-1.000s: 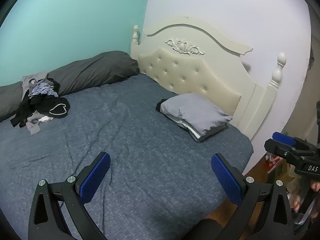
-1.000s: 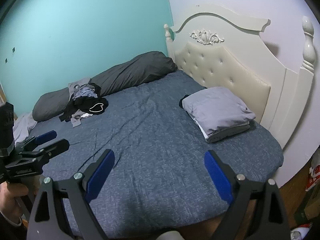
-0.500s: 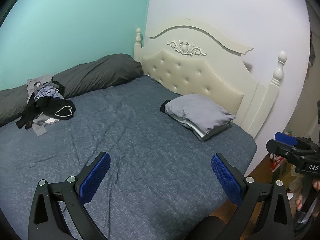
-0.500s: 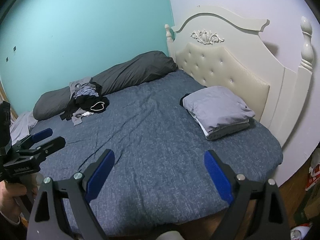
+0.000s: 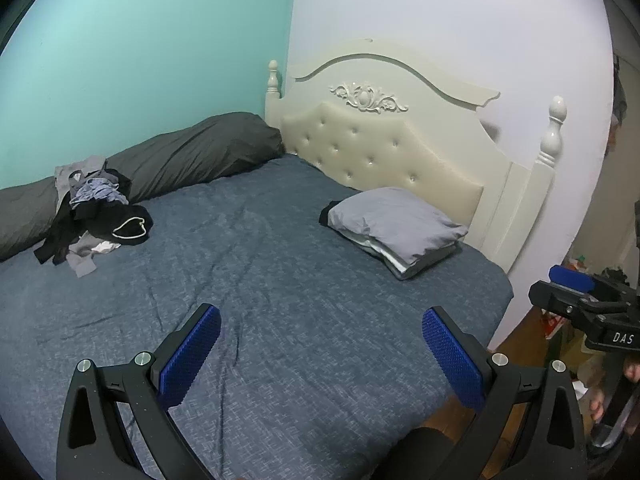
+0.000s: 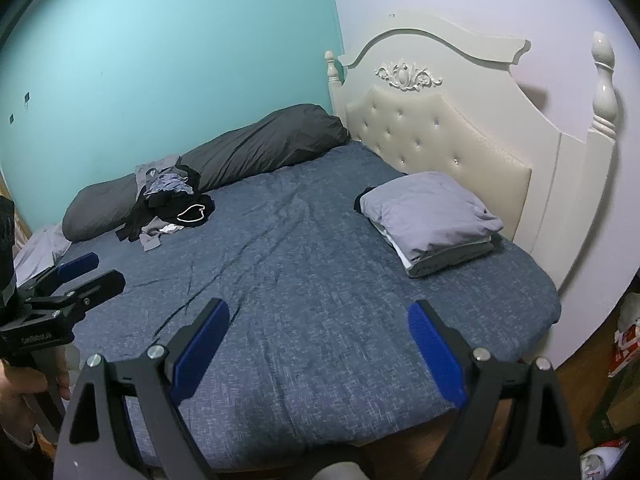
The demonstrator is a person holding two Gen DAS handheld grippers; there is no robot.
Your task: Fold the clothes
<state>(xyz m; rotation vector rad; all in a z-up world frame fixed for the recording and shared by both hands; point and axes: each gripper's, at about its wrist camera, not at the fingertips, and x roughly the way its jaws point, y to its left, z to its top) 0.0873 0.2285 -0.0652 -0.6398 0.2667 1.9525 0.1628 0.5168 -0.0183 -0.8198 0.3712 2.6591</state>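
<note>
- We hold our left gripper (image 5: pixel 322 346) up over the near side of the bed (image 5: pixel 280 280). Its two blue pads (image 5: pixel 188 360) are far apart, and nothing is between them.
- We hold our right gripper (image 6: pixel 318 344) up over the bed too. It is wide open and has nothing in it.
- In the left wrist view, the right gripper shows at the right edge, off the side of the bed. In the right wrist view, the left gripper shows at the left edge, with a hand (image 6: pixel 24 396) around its handle.
- The messy pile of clothes (image 5: pixel 96 212) lies on the far left side of the bed. It leans on the long dark pillow (image 5: pixel 180 156) by the teal wall (image 5: pixel 160 40). We see black, grey and pale blue things in the pile.
- A neat stack of folded clothes (image 5: pixel 396 228) sits on the right side of the bed, close to the cream headboard (image 5: pixel 392 132). A light grey piece is on top.
- Both grippers are well apart from the pile and from the stack.
- The blue sheet between them has some wrinkles.
</note>
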